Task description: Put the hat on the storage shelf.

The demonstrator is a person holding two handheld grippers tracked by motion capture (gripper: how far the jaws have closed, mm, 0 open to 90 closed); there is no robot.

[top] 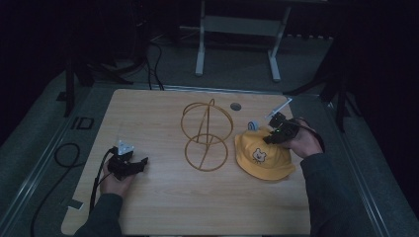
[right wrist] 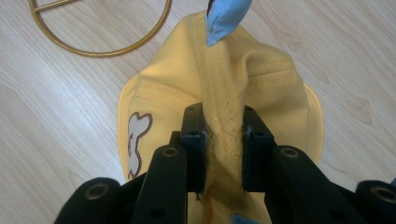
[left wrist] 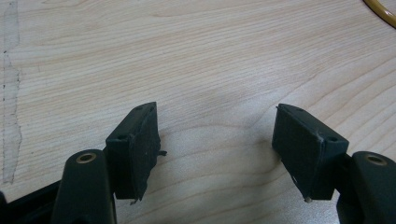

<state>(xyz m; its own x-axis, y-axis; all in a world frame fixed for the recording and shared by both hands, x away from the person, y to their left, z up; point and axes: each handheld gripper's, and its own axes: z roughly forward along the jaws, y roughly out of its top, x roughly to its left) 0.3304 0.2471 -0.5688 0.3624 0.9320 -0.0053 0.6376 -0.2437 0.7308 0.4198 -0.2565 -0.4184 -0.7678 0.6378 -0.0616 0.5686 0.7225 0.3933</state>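
Hat point(top: 262, 157), yellow with a bear face, lies near the right edge of the tabletop point(top: 163, 207), just beside a gold wire stand point(top: 205, 136) at the middle. Right claw point(right wrist: 223, 149) pinches a fold of the hat's crown. Left claw point(left wrist: 215, 149) gapes wide and empty over bare wood near the left edge

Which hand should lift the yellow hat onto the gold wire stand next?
Right. The right claw is already pinched shut on the yellow hat, just beside the wire stand. The left claw is open over bare table.
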